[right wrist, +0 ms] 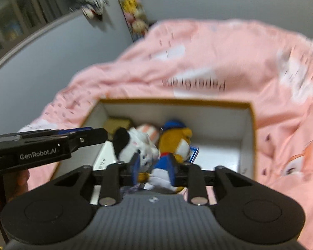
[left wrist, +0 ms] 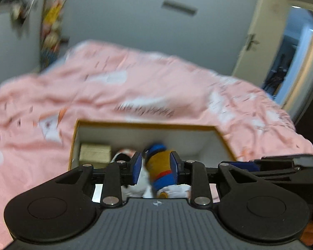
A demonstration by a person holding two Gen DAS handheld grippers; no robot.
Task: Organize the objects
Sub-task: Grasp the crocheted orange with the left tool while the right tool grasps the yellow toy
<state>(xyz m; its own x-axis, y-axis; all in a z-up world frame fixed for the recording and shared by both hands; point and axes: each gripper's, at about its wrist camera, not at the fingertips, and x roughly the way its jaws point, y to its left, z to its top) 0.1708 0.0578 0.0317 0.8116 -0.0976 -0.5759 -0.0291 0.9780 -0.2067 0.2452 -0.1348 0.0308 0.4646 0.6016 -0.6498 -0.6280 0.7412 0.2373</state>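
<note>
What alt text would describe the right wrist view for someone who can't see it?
The right gripper hovers over an open box on a pink blanket, its fingers around a yellow plush beside a white plush. The left gripper reaches in from the left.

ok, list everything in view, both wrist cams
box: one, white inside, brown rim, open, on the bedspread
bear toy: one, yellow with blue cap, in the box
cat toy: one, white and black, in the box, left of the bear toy
small carton: one, tan, box's far left corner
bedspread: one, pink with white prints, under the box
door: one, cream, ajar, far right
left tongs: blue pads either side of the bear toy; contact unclear
right tongs: over the toys, grip unclear
</note>
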